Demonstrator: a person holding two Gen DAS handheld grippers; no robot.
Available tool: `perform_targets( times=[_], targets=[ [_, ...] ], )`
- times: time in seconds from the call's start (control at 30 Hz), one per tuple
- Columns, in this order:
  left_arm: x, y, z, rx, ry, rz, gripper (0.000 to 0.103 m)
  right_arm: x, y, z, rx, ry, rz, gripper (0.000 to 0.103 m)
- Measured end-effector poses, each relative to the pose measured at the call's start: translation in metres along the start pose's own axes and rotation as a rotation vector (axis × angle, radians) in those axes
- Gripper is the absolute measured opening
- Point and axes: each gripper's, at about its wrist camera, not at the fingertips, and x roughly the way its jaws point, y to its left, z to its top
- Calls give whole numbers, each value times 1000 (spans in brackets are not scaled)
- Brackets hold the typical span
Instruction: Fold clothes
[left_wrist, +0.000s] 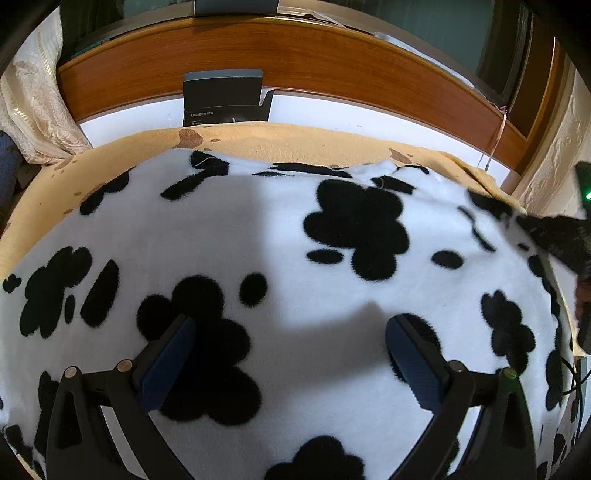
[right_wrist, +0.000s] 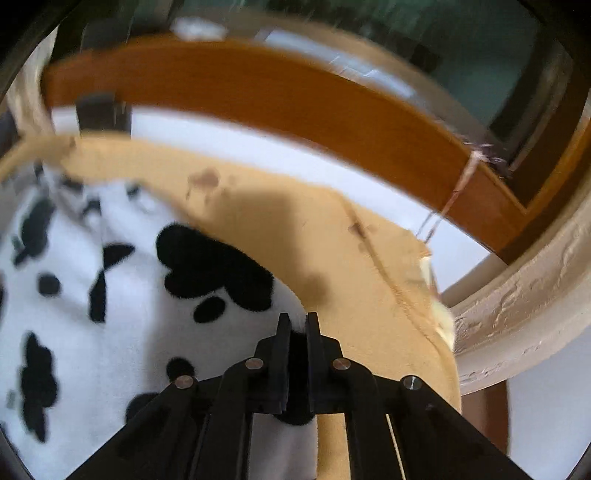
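A fluffy white garment with black flower patches (left_wrist: 288, 236) lies spread over a tan cloth (left_wrist: 295, 138) on the table. My left gripper (left_wrist: 290, 332) is open just above the garment's middle, with nothing between its blue pads. In the right wrist view, which is blurred, my right gripper (right_wrist: 297, 323) is shut on the right edge of the same garment (right_wrist: 122, 306), with white fleece pinched between the black fingers. The right gripper's body shows as a dark shape at the right edge of the left wrist view (left_wrist: 565, 240).
A black box (left_wrist: 225, 98) stands at the back on the white tabletop (left_wrist: 351, 110), in front of a wooden rail (left_wrist: 295, 55). Cream curtains hang at the left (left_wrist: 33, 99) and right (right_wrist: 517, 306). The tan cloth (right_wrist: 369, 258) ends near the table's right edge.
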Motion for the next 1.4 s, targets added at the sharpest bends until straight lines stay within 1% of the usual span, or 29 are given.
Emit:
perform_targets(
  times=[0.07,0.17,0.27,0.3,0.33,0.37,0.4,0.47,0.53,0.63,0.7,0.77,0.8,0.83,0.87,0.9,0.97,1.03,1.1,1.17,1.2,1.23,1.27,1.3,1.33,1.4],
  targets=[
    [0,0,0,-1,0,-1,103,12,1,-5,14,34,56,8],
    [0,0,0,1,1,2,103,6,-17,-3,131,6,143,9],
    [1,-2,0,10,5,13,103,-9,-37,6,242,-47,200,15],
    [1,-2,1,13,7,17,103,-14,-40,15,264,-83,203,26],
    [1,-3,1,16,8,21,103,-18,-39,24,271,-110,195,52],
    [2,-3,1,19,9,25,103,-21,-34,35,269,-133,197,70],
    [2,-3,1,18,9,25,103,-21,-28,44,259,-147,215,91],
    [1,-1,0,11,6,16,103,-17,-12,62,235,-161,252,91],
    [1,-1,0,9,6,14,103,-7,11,76,189,-146,318,91],
    [0,0,0,10,6,15,103,17,47,92,98,-85,383,91],
    [0,0,-1,9,6,14,103,34,65,94,43,-33,384,91],
    [0,0,-1,8,6,13,103,48,78,94,10,8,399,74],
    [0,1,-1,8,6,13,103,52,81,95,4,15,410,63],
    [0,1,-1,9,7,14,103,49,81,96,11,-1,418,39],
    [0,1,-1,9,7,14,103,46,81,98,14,-17,411,26],
    [0,1,-1,10,7,14,103,44,82,101,4,-32,363,19],
    [0,1,-2,10,7,15,103,46,86,106,-11,-43,306,19],
    [-1,1,-2,11,7,16,103,51,91,110,-19,-36,282,19],
    [-1,1,-3,12,7,16,103,51,92,109,-27,-48,262,20],
    [-1,2,-3,13,8,18,103,50,86,106,-14,-52,287,24],
    [-1,2,-3,13,8,18,103,49,80,104,1,-46,306,32],
    [-1,2,-3,13,8,17,103,47,74,102,24,-37,316,49],
    [-1,2,-3,13,8,17,103,43,66,99,51,-34,325,57],
    [-1,2,-3,13,8,16,103,33,55,95,90,-49,335,67],
    [-1,3,-3,12,8,16,103,20,44,89,119,-70,351,71],
    [-2,3,-3,12,8,15,103,-7,22,76,159,-106,379,72]
  ],
)
